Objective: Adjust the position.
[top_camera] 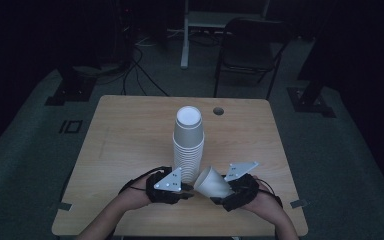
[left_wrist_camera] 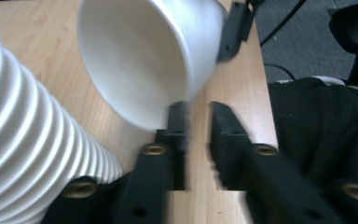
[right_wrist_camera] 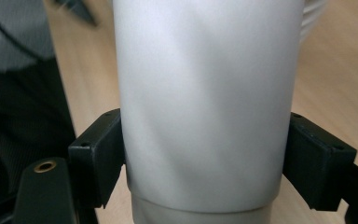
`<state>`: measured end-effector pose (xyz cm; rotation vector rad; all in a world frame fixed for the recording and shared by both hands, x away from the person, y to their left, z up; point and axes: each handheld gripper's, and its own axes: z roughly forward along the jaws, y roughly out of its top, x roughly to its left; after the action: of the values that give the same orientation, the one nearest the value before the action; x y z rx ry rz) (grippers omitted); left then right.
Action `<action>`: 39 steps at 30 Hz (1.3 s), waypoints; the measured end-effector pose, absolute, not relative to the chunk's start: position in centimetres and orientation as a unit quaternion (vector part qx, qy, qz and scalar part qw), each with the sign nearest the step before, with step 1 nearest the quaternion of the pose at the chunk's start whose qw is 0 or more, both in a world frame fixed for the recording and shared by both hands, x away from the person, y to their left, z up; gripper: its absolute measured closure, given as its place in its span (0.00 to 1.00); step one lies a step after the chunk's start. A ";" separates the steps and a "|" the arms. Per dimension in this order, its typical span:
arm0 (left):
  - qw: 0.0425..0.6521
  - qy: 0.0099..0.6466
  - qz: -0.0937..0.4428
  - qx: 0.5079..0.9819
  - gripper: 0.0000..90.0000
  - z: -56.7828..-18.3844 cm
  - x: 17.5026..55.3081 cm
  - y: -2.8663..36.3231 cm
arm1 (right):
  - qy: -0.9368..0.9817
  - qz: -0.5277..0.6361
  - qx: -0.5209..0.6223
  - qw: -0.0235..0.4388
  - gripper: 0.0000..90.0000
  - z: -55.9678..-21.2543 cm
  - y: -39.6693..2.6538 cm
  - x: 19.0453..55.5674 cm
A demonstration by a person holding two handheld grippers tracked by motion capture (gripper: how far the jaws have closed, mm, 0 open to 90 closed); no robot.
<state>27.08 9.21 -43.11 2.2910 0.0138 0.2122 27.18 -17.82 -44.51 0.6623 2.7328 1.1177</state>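
the right gripper (top_camera: 219,196) has its fingers clamped on a cup's (top_camera: 212,182) sides, tilted beside the stack (top_camera: 188,145) on the desk (top_camera: 130,135), likely just separated; the left gripper (left_wrist_camera: 196,122), fingers slightly apart on nothing, sits by its rim.

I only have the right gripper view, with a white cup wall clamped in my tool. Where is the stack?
Observer: The stack stands upright mid-table, just beyond the left tool.
Operator: Which way does my cup face?
Observer: The cup is tilted, its open mouth towards the left tool.
Operator: Is the left tool holding anything?
Observer: No, its jaws stand slightly apart with nothing between them; the cup's rim sits just past one jaw tip.
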 end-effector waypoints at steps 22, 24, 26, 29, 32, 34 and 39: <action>0.507 0.080 0.025 0.858 0.69 -43.8 27.3 11.3 | 0.744 0.613 0.229 0.137 0.23 -42.1 -22.4 25.4; 0.511 0.080 0.021 0.856 0.69 -43.6 27.3 10.9 | 0.750 0.609 0.220 0.132 0.23 -42.4 -22.1 25.2; 0.513 0.081 0.018 0.854 0.69 -43.5 27.3 10.7 | 0.753 0.609 0.216 0.126 0.23 -42.5 -22.0 25.1; 0.516 0.071 0.011 0.854 0.69 -43.0 27.3 9.9 | 0.771 0.593 0.201 0.114 0.23 -43.3 -21.1 24.9; 0.519 0.069 0.012 0.852 0.69 -42.9 27.4 9.5 | 0.774 0.592 0.199 0.108 0.23 -43.6 -20.8 24.8; 0.529 0.064 0.011 0.846 0.69 -42.6 27.5 9.0 | 0.778 0.589 0.194 0.101 0.23 -44.0 -20.5 24.9; 0.537 0.060 0.011 0.841 0.67 -42.4 27.6 8.8 | 0.784 0.582 0.191 0.100 0.23 -44.3 -20.3 24.8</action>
<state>27.57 8.84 -42.38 2.0020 0.1418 0.0262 24.84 -20.26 -44.26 0.5641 2.3180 1.7190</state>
